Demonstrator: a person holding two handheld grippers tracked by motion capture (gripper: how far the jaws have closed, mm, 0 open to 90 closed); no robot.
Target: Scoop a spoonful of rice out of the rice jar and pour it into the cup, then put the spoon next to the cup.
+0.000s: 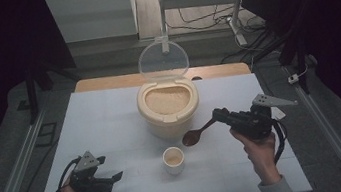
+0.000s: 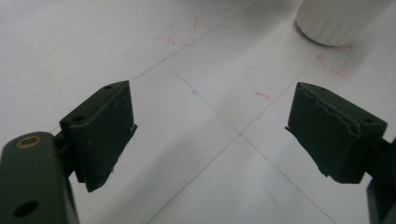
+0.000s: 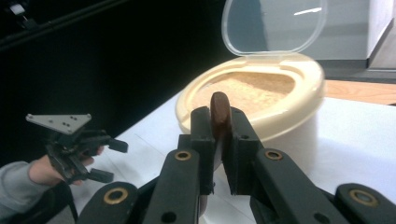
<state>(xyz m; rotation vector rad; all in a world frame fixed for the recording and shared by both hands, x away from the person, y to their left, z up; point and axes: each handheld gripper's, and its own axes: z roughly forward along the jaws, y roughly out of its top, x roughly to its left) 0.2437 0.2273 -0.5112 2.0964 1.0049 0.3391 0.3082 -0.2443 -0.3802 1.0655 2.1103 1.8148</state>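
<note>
My right gripper pinches the spoon, bowl empty, between bin and cup. Left gripper rests spread, holding nothing. The cup looks part-filled; I reckon more scooping remains.

spoon: dark brown wood, held by its handle off the table, bowl end low and toward the cup, nothing visible in the bowl
spoon place: between container and cup, just right of both
cup: small, white, upright, pale grain inside
container: cream, round, full of tan grain, behind the cup
lid: clear, hinged open, standing upright at the back
</note>
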